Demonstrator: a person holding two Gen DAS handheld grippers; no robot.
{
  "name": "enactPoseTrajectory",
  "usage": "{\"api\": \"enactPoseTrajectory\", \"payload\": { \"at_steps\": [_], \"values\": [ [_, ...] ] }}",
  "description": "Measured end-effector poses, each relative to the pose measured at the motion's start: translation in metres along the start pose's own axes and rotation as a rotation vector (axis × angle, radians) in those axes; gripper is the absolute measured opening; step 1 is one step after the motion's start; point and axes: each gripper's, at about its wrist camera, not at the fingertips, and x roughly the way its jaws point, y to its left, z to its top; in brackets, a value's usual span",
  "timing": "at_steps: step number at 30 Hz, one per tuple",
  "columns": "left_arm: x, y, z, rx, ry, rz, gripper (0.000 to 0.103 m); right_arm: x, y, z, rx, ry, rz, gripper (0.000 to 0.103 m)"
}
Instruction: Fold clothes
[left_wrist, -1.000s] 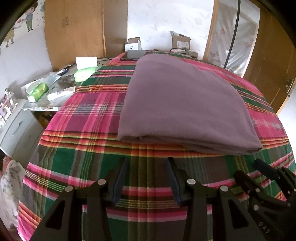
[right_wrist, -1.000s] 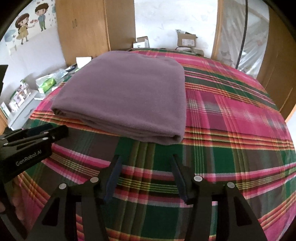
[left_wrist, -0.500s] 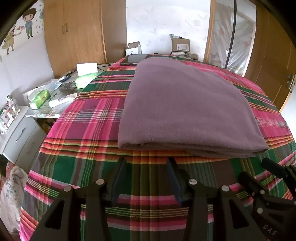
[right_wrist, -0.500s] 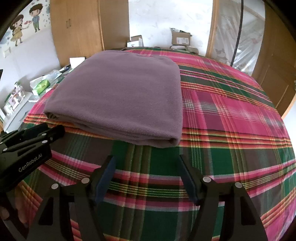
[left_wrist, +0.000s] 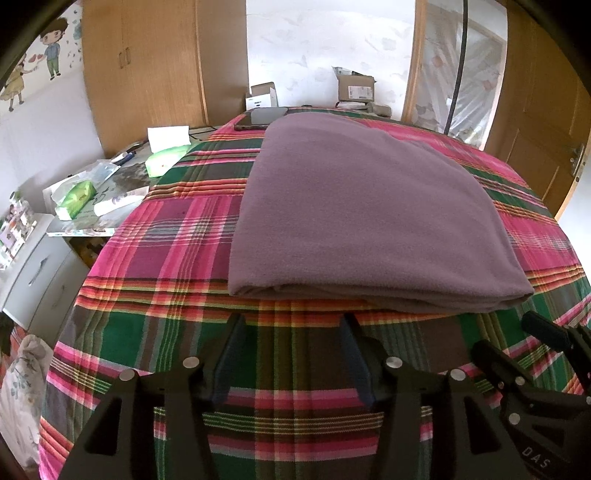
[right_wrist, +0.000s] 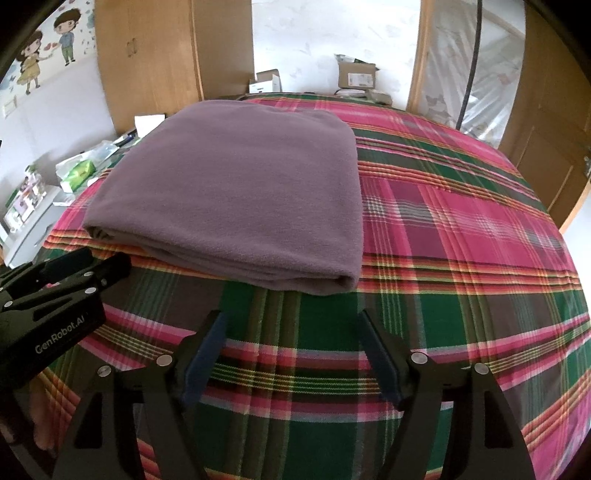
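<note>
We find the purple garment (left_wrist: 369, 214) lying on the plaid bed cover (left_wrist: 166, 236) as a neat, flat, layered rectangle; folding looks done or nearly so. Our left gripper (left_wrist: 291, 354) and right gripper (right_wrist: 291, 354) hover just short of its near edge, fingers spread wide after just opening, nothing between them. A dark tablet (left_wrist: 262, 117) touches the far corner; nothing blocks us.

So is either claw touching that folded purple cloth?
Apart. Each wrist view shows plaid bedcover between its open, empty claw, left claw and right claw, and the purple cloth.
</note>
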Motion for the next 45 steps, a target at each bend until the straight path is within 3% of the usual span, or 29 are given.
{"api": "enactPoseTrajectory", "payload": {
  "at_steps": [45],
  "values": [
    [-0.0006,-0.0038,-0.0014,0.011,0.002,-0.003,0.059,-0.0008,-0.0009,-0.0010,0.006,0.000,-0.001,0.075]
  ]
}}
